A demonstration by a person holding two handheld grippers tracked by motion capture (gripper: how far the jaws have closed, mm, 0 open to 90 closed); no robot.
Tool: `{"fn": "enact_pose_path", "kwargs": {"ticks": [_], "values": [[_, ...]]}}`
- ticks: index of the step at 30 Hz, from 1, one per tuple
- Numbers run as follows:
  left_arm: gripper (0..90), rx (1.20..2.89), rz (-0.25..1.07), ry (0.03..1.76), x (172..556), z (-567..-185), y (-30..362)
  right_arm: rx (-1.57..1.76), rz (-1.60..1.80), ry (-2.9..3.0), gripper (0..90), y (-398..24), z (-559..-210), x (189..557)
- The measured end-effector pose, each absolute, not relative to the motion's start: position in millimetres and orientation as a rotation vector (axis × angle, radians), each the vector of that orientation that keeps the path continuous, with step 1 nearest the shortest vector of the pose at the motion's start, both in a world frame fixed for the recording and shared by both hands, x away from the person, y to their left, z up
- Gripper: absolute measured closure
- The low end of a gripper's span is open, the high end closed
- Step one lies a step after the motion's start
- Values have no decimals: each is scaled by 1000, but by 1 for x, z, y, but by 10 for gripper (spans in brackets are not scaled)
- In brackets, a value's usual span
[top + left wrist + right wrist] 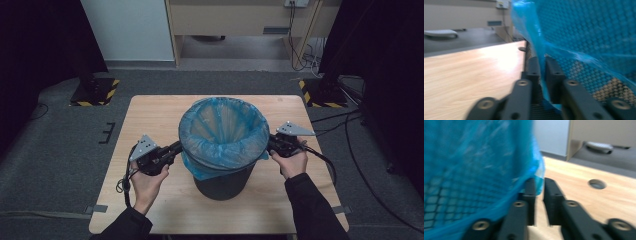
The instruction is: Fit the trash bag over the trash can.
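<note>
The blue bag (223, 131) lines a dark mesh bin (222, 180) that stands near the middle of the wooden table (150, 115), its film folded down over the rim and hanging as a loose skirt around the top of the bin. We see the left gripper (176, 147) at the bin's left side and the right gripper (270, 145) at its right, each held level by a hand, the person's dark sleeves coming in from the bottom of the high view. In the left gripper view the two black jaws stand close together with a narrow gap, and a fold of the blue bag (541, 57) runs down between them beside the mesh wall of the bin (584, 70); we cannot tell whether the pads press on the film. In the right gripper view the jaws are likewise only a little apart, the lower edge of the blue bag (537, 175) hanging at their tips, with pale table (586, 200) showing through the gap lower down; here too a firm hold cannot be made out. A round hole (597, 184) in the tabletop lies just beyond the right gripper. Both close views are blurred.
</note>
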State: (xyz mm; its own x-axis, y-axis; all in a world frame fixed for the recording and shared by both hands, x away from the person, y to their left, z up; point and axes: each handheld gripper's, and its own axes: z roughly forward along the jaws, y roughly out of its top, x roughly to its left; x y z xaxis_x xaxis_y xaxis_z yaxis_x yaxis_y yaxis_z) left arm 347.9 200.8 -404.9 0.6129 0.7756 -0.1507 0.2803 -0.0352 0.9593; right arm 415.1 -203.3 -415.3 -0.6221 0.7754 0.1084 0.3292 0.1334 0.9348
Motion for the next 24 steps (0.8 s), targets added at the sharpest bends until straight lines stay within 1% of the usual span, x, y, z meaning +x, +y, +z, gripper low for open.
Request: {"fn": "enact_pose_path", "kwargs": {"ticks": [1,2,5,7,9,12,14,16,18,24], "values": [[719,1594,511,907,347,-405,203,1073,1493,1984,678,-206,-413,415],[675,1580,522,914,347,-404,207,1089,1518,1943,630,-210,-411,415],[521,1538,549,929,343,-403,217,1126,1597,1825,437,-224,-404,417],[435,1531,574,934,339,-403,225,1128,1649,1758,370,-235,-396,418],[380,1525,598,939,336,-404,232,1123,1709,1697,296,-243,-385,419],[303,1518,584,950,335,-414,242,1086,1782,1635,238,-250,-367,418],[277,1483,542,942,334,-422,245,1063,1827,1601,225,-249,-355,418],[250,1477,542,940,335,-426,246,1040,1846,1608,205,-246,-342,419],[244,1462,539,936,336,-425,245,1020,1862,1622,181,-241,-327,422],[246,1483,584,915,333,-417,236,943,1914,1629,177,-217,-285,428]]}}
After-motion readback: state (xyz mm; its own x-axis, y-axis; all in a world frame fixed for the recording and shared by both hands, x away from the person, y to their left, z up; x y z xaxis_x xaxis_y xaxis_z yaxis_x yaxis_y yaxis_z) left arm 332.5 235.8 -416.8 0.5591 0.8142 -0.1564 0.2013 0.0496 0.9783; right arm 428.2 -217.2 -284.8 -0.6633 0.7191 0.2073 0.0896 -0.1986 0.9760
